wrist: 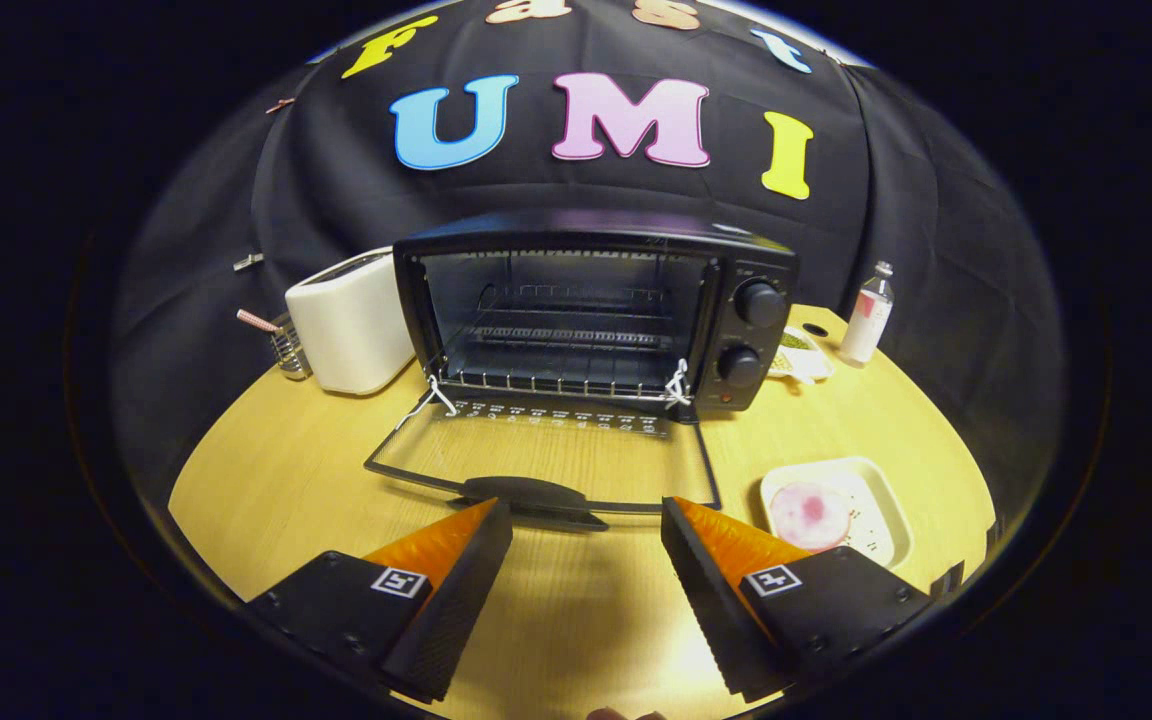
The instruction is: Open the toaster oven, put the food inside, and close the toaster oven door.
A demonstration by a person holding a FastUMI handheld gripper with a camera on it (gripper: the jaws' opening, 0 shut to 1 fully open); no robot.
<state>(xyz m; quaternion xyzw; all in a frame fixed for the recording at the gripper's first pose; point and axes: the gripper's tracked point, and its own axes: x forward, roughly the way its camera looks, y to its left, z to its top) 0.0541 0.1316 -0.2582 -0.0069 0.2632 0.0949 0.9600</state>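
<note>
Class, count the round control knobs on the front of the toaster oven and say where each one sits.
2. The upper knob and the lower knob sit one above the other on the toaster oven panel, beside the open door. The gripper is open, holding nothing.

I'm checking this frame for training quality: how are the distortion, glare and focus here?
Gripper view: strong fisheye bending, so the table edge curves; the toaster oven and its lowered door are sharp; soft glare lies on the wood between the open gripper fingers; the food on its tray looks washed out; the surroundings fall dark.
</note>
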